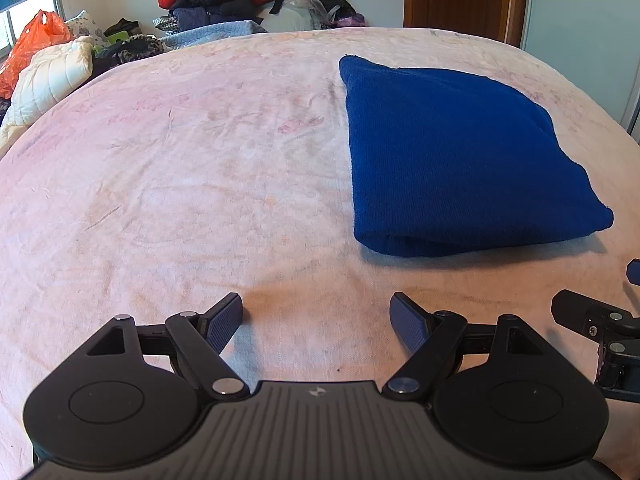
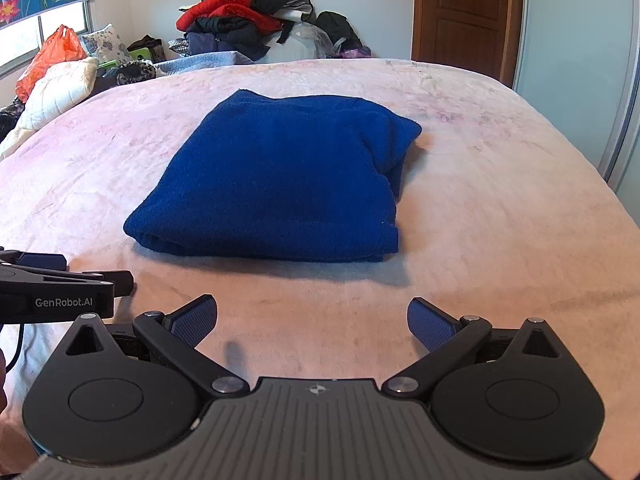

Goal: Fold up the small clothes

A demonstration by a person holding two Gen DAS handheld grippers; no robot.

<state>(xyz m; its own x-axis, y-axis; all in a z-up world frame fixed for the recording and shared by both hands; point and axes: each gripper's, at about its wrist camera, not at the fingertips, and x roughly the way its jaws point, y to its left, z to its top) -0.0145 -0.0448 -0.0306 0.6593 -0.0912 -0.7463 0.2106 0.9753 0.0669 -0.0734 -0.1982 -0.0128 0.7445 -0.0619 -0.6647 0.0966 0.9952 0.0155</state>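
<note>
Hovering tilted down — left gripper [image 1: 316, 320] and right gripper [image 2: 312, 322] gape empty near folded blue garment [image 2: 276, 184].

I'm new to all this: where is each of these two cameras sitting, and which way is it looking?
Left wrist view: sits on the left tongs, looking forward and down across the pink bedspread; its own open fingers show, and the folded blue garment lies ahead to the right.
Right wrist view: sits on the right tongs, facing the same way; its open fingers show, the garment straight ahead, the left tongs at the left edge.
Shared: the garment, the bedspread, the clothes pile and the wooden door.
</note>
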